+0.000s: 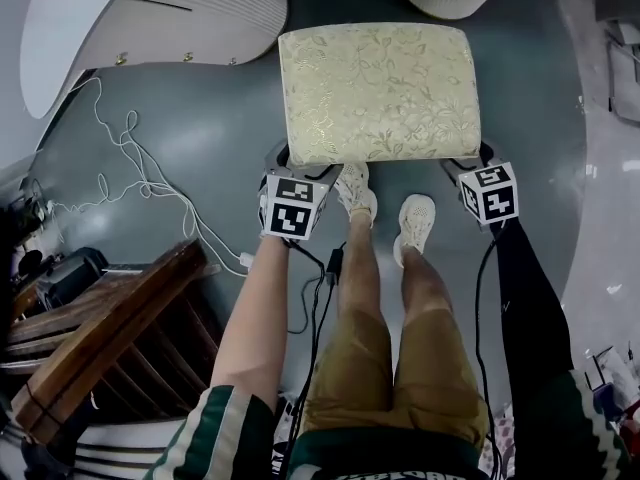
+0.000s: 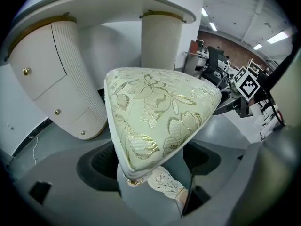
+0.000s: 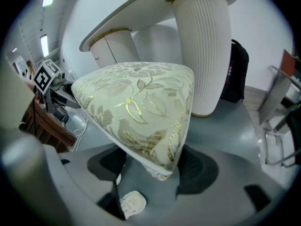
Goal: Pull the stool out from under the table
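The stool (image 1: 378,90), padded in cream fabric with a gold flower pattern, stands on the grey floor in front of the white table (image 1: 150,18), with its far edge near the ribbed pedestals. My left gripper (image 1: 288,163) is shut on the seat's near left corner (image 2: 136,164). At the near right corner (image 3: 162,166), my right gripper (image 1: 470,163) is shut in the same way. In each gripper view a seat corner pokes down between the two dark pads (image 2: 101,161) (image 3: 200,166).
The person's two white shoes (image 1: 357,190) (image 1: 416,223) stand just behind the stool's near edge. A white cable (image 1: 140,173) trails over the floor at left, beside dark wooden furniture (image 1: 100,338). A black bag (image 3: 237,74) leans behind the right pedestal (image 3: 202,51).
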